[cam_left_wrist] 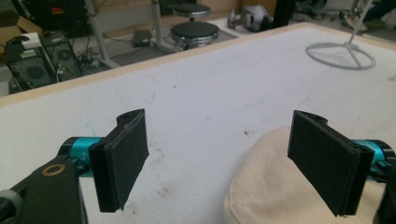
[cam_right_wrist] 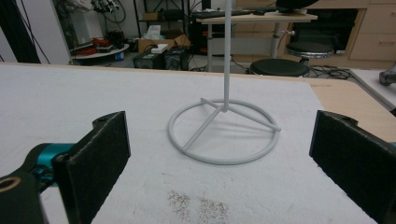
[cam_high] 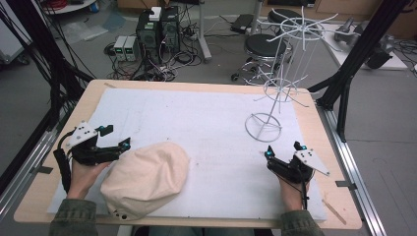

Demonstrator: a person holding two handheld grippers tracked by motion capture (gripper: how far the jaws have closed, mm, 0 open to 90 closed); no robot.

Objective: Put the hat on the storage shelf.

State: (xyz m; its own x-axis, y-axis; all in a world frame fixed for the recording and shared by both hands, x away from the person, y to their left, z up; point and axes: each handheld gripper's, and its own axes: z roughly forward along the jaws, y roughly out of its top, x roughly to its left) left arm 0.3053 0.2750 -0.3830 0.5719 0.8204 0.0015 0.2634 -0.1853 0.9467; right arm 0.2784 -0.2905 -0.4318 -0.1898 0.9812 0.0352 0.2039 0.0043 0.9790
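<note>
Wooden table (cam_high: 314, 110) under a white mat (cam_high: 196, 128), cream cap (cam_high: 145, 179) near front-left, white wire stand (cam_high: 264, 127) back-right

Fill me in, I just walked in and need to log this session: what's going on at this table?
A person sits at a table covered with a white mat, holding a two-jaw gripper in each hand. The left gripper is open right beside a beige cap lying on the mat, one jaw over its edge, not clamped. The right gripper is open too, holding nothing, pointed at the ring base of a white wire hat stand. The cap hasn't been lifted yet.
</note>
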